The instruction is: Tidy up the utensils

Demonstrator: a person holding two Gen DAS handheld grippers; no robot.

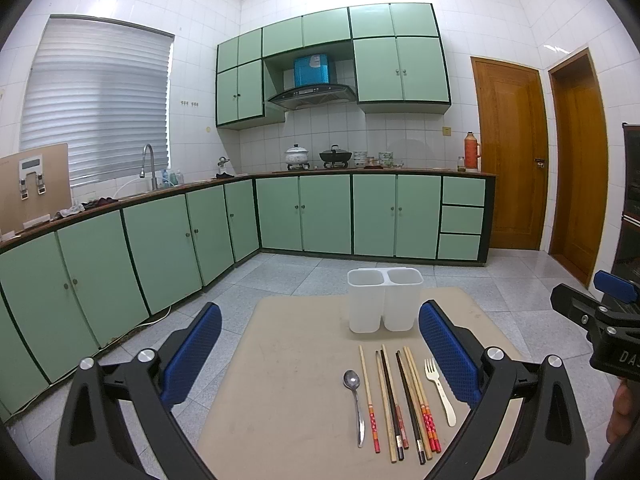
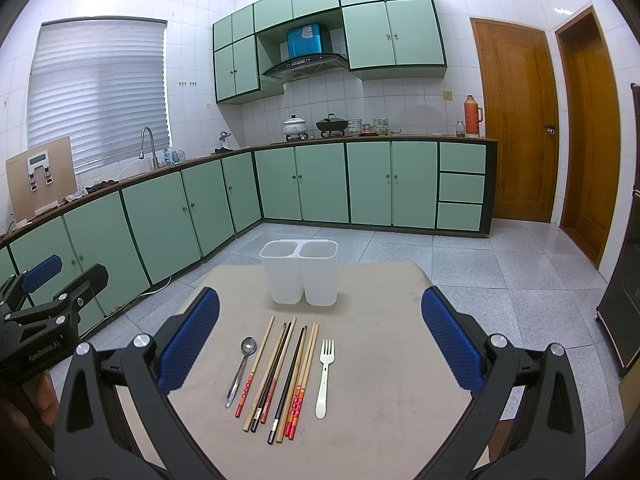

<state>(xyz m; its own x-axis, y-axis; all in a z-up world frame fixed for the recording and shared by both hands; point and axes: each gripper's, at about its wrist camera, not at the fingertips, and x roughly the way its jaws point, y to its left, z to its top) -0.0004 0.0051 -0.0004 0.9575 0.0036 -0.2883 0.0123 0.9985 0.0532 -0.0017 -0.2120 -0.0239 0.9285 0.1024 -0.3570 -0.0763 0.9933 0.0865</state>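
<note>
Home kitchen: cabinets (image 1: 304,212), stove hood (image 1: 312,96)

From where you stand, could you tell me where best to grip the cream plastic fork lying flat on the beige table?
Grip the cream plastic fork across its narrow neck from above, fingers either side. It lies flat with bare beige table to its right, chopsticks close on its left.

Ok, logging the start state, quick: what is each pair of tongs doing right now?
Left tongs: open, holding nothing, above the table.
Right tongs: open, holding nothing, above the utensils.
</note>
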